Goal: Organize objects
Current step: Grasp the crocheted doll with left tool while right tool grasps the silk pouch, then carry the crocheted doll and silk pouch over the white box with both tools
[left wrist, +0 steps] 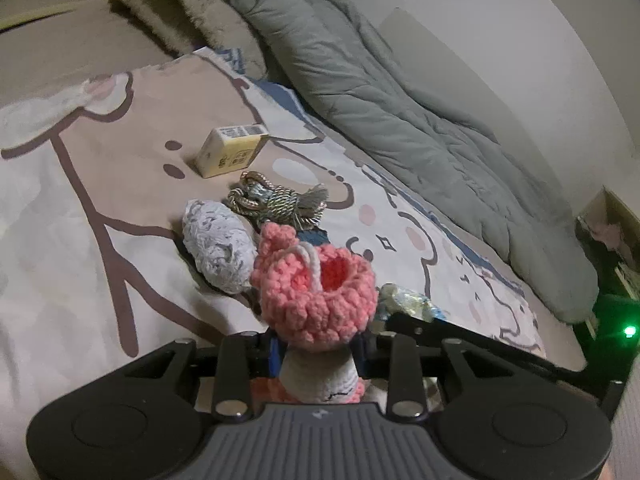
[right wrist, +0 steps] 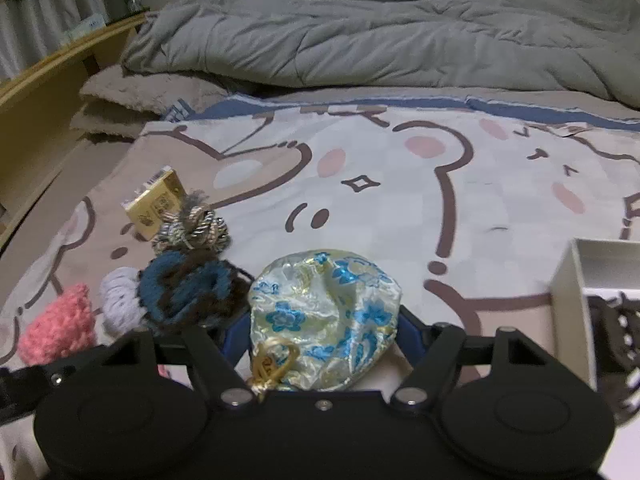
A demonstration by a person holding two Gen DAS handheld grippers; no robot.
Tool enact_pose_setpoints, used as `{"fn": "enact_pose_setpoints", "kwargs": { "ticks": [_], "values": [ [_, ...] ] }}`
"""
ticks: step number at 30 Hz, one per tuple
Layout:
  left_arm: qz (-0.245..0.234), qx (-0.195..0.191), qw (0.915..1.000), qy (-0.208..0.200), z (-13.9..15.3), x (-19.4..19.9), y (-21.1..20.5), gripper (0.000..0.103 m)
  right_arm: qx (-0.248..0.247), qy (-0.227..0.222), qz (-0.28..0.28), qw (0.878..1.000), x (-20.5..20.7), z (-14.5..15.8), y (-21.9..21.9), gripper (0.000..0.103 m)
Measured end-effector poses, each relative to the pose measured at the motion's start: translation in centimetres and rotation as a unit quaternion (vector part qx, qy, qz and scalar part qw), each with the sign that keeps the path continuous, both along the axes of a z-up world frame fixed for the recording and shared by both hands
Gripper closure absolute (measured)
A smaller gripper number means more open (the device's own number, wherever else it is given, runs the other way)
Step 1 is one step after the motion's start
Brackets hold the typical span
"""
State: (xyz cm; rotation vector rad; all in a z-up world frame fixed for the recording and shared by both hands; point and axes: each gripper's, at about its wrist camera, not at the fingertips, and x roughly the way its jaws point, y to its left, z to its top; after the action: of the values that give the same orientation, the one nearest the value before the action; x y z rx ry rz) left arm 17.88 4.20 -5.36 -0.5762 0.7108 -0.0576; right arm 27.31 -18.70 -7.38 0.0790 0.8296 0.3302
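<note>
My left gripper (left wrist: 318, 350) is shut on a pink and white crocheted toy (left wrist: 316, 292), held just above the bed; the toy also shows in the right wrist view (right wrist: 58, 330). My right gripper (right wrist: 324, 336) is shut on a white satin pouch with blue flowers (right wrist: 324, 312); the pouch also shows in the left wrist view (left wrist: 408, 300). On the cartoon bedsheet (right wrist: 400, 208) lie a pale lilac yarn bundle (left wrist: 218, 252), a twisted cord with tassel (left wrist: 276, 200), a yellow box (left wrist: 232, 152) and a blue and brown knitted piece (right wrist: 188, 292).
A rumpled grey duvet (right wrist: 380, 32) lies along the far side of the bed. A white open box (right wrist: 592, 276) with a dark item inside stands at the right. A fuzzy beige blanket (right wrist: 132, 92) and a wooden headboard (right wrist: 44, 92) are at the left.
</note>
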Motion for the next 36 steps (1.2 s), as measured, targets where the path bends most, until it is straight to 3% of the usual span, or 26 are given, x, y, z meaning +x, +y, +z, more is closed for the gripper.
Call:
{"fn": "enact_pose_setpoints", "kwargs": {
  "ticks": [11,25,36],
  "values": [
    [-0.039,0.073,0.9965,-0.012,1.4,-2.0,-2.0,0.070,0.000,-0.023,0.004,1.000,-6.4,3.1,-2.2,0.029],
    [-0.085,0.176,0.9801,-0.033,3.7,-4.8,-5.5,0.070,-0.001,-0.039,-0.011,0.999,-12.4,4.8,-5.2,0.029],
    [-0.090,0.212,0.9721,-0.041,5.5,-7.9,-5.8,0.070,-0.004,-0.066,-0.018,0.998,-15.4,6.4,-6.3,0.029]
  ]
}}
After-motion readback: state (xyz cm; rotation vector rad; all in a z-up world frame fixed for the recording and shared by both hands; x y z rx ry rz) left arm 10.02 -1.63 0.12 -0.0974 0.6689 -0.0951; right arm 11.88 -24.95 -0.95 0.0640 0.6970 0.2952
